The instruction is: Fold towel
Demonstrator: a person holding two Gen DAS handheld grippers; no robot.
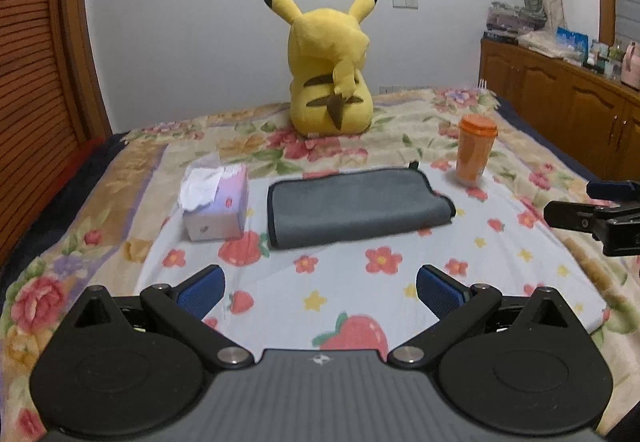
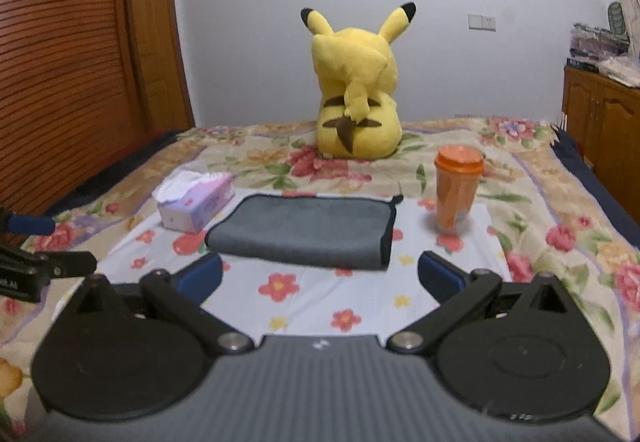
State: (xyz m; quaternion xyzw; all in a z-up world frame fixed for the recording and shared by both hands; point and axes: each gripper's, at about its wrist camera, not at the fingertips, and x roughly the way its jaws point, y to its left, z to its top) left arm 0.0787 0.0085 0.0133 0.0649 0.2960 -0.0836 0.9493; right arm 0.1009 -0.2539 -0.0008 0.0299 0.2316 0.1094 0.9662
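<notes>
- Your left gripper (image 1: pixel 320 292) hovers with its jaws spread wide and nothing between them; your right gripper (image 2: pixel 319 279) is the same, spread and empty.
- The gray towel (image 1: pixel 356 204) lies flat on the strawberry-print sheet (image 1: pixel 360 290) just ahead of both grippers, and it looks already doubled over, with a rounded fold along the side nearest you.
- Its dark-bound edges (image 2: pixel 390 234) sit on the right end and along the far side; the corner on the right looks slightly curled. If you pinch only the top layer there, I'd expect the layers to slide apart and the fold to go crooked.
- Pinch too deep and you may catch the thin sheet under the towel and drag it up with the cloth.
- The tissue box (image 1: pixel 216 202) sits just beside the towel's left end. A wide sweep with your left gripper would likely knock it or snag the loose tissue.
- The orange cup (image 2: pixel 458 190) stands upright, beyond and right of the towel's right end, on soft bedding. I judge it easy to tip if your right gripper swings outward or the sheet gets tugged.
- The yellow plush toy (image 1: pixel 330 70) sits well behind the towel, out of your way.
- The open room is the near strip of sheet between the grippers and the towel, so bringing a fold toward you or across the towel's own length looks safest.
- The bed's edges lie well off to both sides.
</notes>
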